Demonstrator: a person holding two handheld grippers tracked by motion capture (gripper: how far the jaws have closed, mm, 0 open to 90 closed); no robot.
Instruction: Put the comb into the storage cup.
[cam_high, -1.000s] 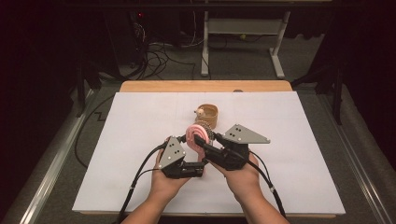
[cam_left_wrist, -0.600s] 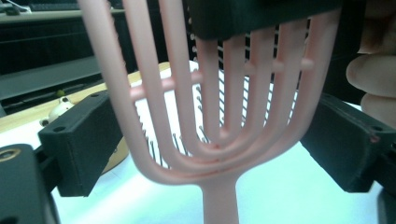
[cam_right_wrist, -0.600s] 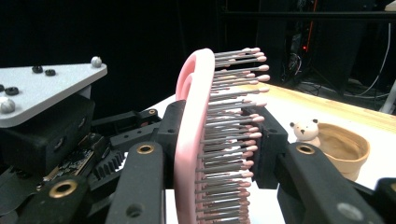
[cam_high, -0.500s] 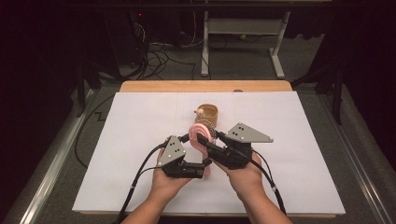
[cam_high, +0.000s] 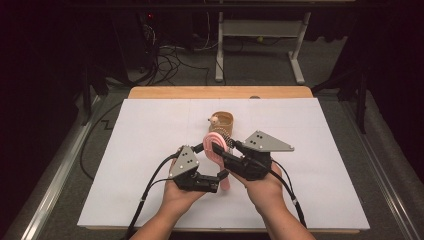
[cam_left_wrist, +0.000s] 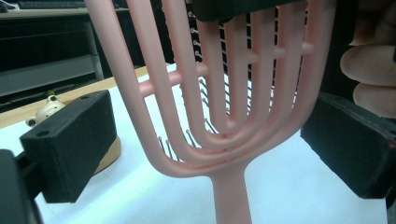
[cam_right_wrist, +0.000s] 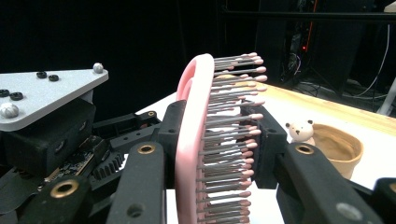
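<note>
Right claw (cam_right_wrist: 210, 154) clenches the pink hairbrush (cam_right_wrist: 201, 140); left claw (cam_left_wrist: 205, 140), just released, flanks it

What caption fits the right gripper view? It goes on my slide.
Right gripper clamps a pink hairbrush upright, bristles facing a small bear-trimmed bowl.

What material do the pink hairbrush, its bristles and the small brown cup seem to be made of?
Pink hairbrush: probably moulded plastic, smooth and matte, with rounded ribs.
Bristles: thin grey pins with pink ball tips, metal or stiff plastic; unclear which.
Brown cup: looks like wood or matte ceramic, judging by its plain tan surface.
</note>
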